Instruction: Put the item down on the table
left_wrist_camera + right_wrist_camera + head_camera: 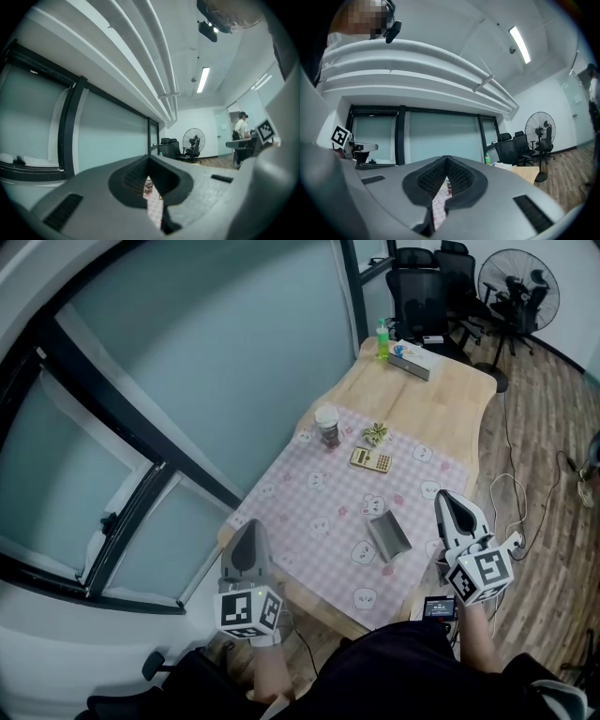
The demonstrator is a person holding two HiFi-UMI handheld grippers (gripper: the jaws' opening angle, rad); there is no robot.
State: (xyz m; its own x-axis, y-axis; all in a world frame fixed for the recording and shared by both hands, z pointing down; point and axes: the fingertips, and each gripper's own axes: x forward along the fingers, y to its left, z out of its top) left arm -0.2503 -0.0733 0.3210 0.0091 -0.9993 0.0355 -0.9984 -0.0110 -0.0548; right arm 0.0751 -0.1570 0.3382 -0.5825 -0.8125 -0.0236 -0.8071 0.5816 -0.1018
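On the counter (pixel 450 390): a grey box (pixel 388 534) lies on the pink checked cloth (pixel 319 512), clear of both grippers.
Left gripper (pixel 248 526): at the near left corner, jaws pressed together, holding nothing.
Right gripper (pixel 448 498): at the near right edge, near the grey box, jaws closed, empty.
Farther back: cup (pixel 327 425), small plant (pixel 376 433), calculator (pixel 371 460).

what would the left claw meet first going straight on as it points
Likely the paper cup, centred ahead of the left claw across the pink cloth; depth is unclear.
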